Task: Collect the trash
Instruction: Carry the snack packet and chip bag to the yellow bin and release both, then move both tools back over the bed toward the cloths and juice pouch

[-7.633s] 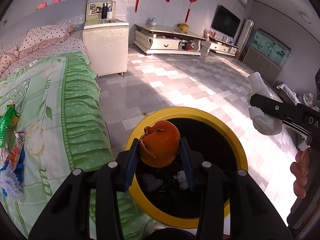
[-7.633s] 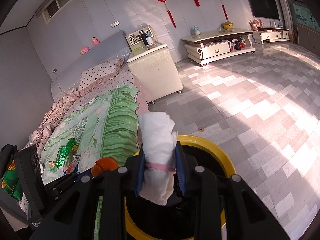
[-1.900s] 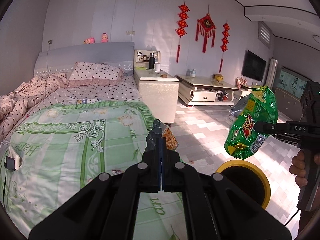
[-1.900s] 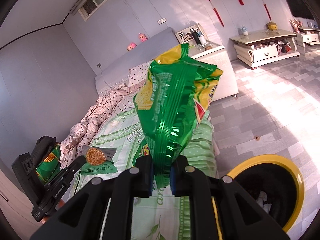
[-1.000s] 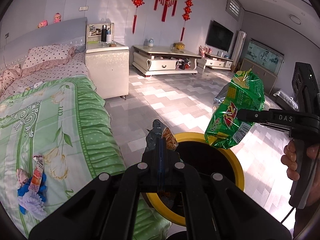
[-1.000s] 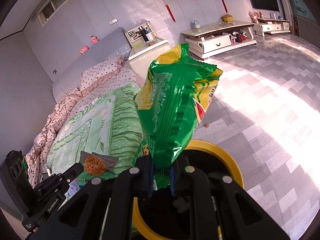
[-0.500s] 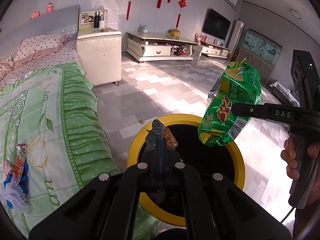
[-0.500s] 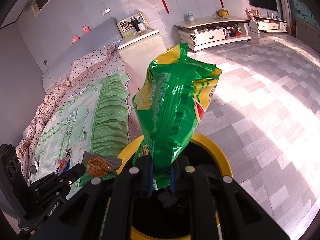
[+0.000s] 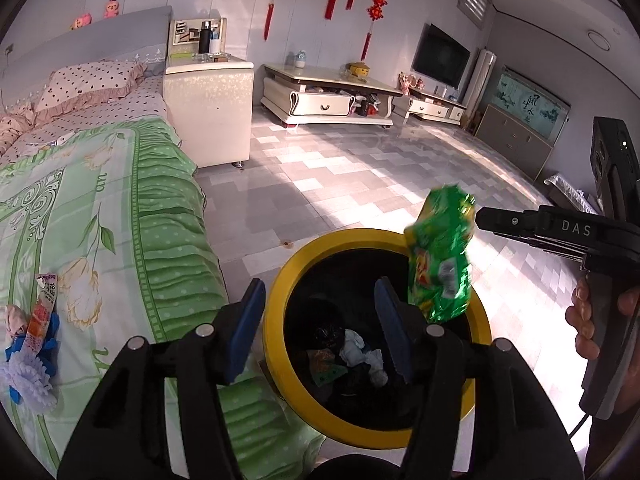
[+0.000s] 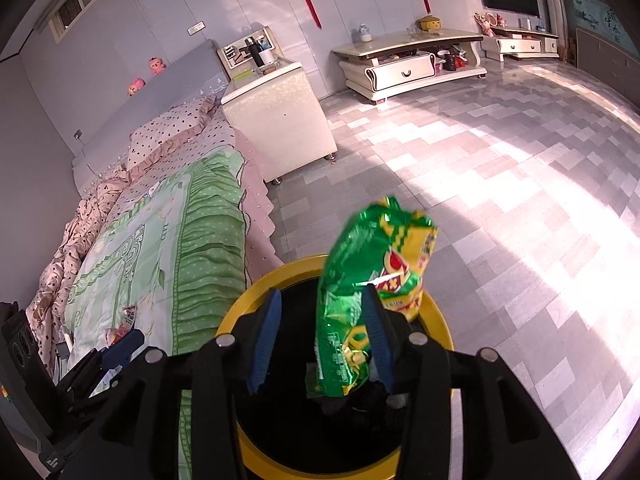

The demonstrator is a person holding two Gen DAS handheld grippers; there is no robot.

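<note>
Both jaws are being spread: right gripper (image 10: 320, 338) releases the snack bag (image 10: 370, 292), which could get hung on the bin (image 10: 434, 312) rim; left gripper (image 9: 318, 328) is emptied.

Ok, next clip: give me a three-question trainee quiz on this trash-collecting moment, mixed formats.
1. True or false: the left gripper has a wrapper between its fingers.
2. Multiple choice: the green snack bag is
A) lying on the bed
B) above the opening of the yellow-rimmed bin, beside the right gripper
C) on the floor by the nightstand
3. Fill in: the trash left on the green bedspread lies near its ____ edge in the left wrist view.

Key:
1. False; its jaws are opening with nothing between them.
2. B; the right jaws are opening and the bag is blurred, apparently dropping.
3. Left, where a small wrapper lies.
</note>
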